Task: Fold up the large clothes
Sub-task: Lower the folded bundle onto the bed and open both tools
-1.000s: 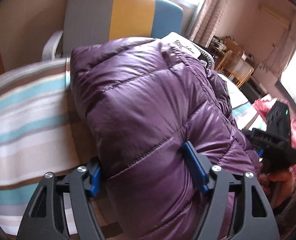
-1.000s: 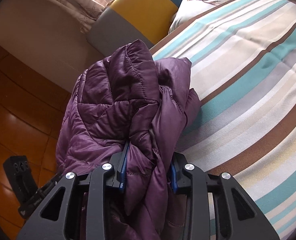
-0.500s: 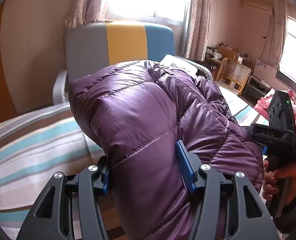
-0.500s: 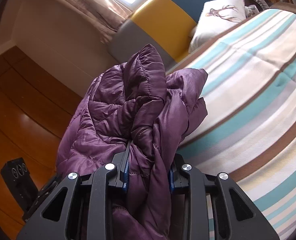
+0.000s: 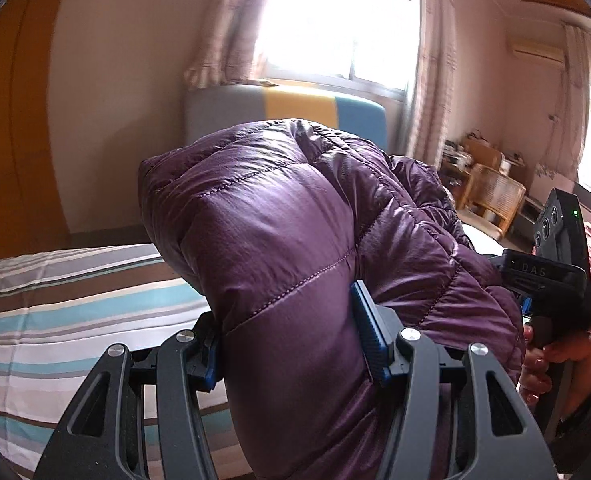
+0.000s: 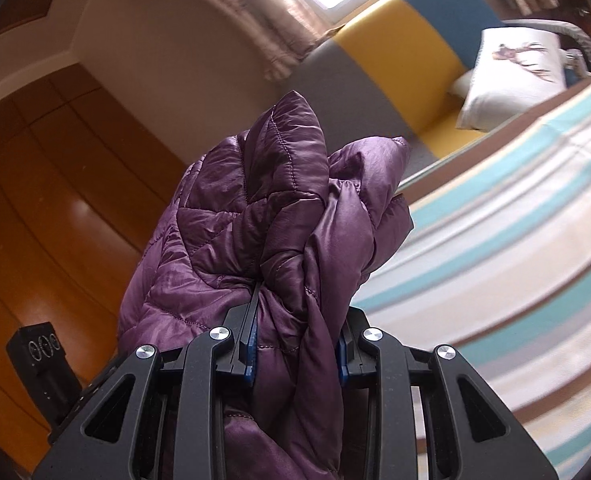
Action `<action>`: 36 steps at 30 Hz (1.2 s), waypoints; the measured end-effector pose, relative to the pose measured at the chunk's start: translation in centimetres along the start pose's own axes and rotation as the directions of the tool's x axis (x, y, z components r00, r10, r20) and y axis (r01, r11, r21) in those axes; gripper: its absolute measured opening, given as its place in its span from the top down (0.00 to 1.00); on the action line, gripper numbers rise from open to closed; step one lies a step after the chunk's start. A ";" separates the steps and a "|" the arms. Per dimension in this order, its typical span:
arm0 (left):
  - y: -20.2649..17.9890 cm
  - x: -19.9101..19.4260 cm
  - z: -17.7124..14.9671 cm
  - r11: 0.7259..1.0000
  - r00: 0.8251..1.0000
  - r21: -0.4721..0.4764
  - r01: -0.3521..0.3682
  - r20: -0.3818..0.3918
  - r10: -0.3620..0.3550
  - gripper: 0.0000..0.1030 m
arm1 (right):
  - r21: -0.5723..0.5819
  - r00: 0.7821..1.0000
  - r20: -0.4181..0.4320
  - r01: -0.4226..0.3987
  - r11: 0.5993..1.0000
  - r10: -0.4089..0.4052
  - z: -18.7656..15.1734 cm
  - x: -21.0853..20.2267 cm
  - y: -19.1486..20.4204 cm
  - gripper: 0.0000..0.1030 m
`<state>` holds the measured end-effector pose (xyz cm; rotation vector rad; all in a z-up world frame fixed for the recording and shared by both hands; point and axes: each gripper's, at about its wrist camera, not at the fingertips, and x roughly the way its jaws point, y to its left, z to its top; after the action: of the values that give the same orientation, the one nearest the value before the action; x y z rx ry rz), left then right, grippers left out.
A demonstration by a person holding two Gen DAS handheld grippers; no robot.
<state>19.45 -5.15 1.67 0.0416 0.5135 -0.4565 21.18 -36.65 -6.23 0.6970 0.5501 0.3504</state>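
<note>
Left tongs had just squeezed in, clamping puffy fold of jacket; right tongs clenched on bunched jacket edge; jacket held up above striped bed

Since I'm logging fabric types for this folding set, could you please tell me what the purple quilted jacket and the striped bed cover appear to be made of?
Purple quilted jacket: looks like thin synthetic shell, probably nylon or polyester, glossy; it shows sheen, fine wrinkles and puffy stitched channels suggesting padded filling. Striped bed cover: seems a matte woven cloth, perhaps cotton; a fine weave texture shows, with no shine.
</note>
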 end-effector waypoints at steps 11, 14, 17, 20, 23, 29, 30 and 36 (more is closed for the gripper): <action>10.9 0.4 -2.2 0.982 0.987 -0.107 -0.153 -0.058 0.148 0.47 | -0.037 0.990 -0.143 -0.025 0.999 0.019 -0.8 10.6 3.9 0.72; 13.2 1.4 -3.3 0.976 0.982 -0.126 -0.178 -0.090 0.167 0.47 | -0.039 0.984 -0.178 -0.006 0.999 -0.001 -1.2 13.5 4.1 0.72; 14.7 2.9 -4.3 0.970 0.977 -0.145 -0.195 -0.120 0.179 0.47 | -0.042 0.978 -0.204 0.024 0.999 -0.032 -1.4 15.7 3.9 0.72; 15.9 4.4 -5.6 0.960 0.968 -0.174 -0.220 -0.159 0.193 0.41 | -0.041 0.975 -0.210 0.060 0.997 -0.067 -2.1 17.0 3.3 0.72; 15.8 6.0 -6.8 0.951 0.962 -0.192 -0.243 -0.170 0.212 0.35 | -0.055 0.972 -0.213 0.090 0.994 -0.100 -3.1 17.3 3.2 0.71; 14.6 5.9 -8.0 0.947 0.954 -0.158 -0.280 -0.153 0.256 0.33 | -0.114 0.964 -0.209 0.142 0.983 -0.163 -3.9 17.4 3.1 0.66; 14.6 5.9 -7.9 0.946 0.952 -0.157 -0.285 -0.159 0.261 0.33 | -0.123 0.962 -0.205 0.156 0.980 -0.179 -4.0 17.3 3.3 0.64; 13.0 3.6 -7.2 0.937 0.937 -0.121 -0.327 -0.167 0.306 0.20 | -0.186 0.952 -0.183 0.213 0.959 -0.247 -5.2 14.9 5.1 0.62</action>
<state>24.53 6.17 -7.35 0.0157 0.6706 -0.0975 29.55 -23.23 -11.33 0.4327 0.7818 0.2461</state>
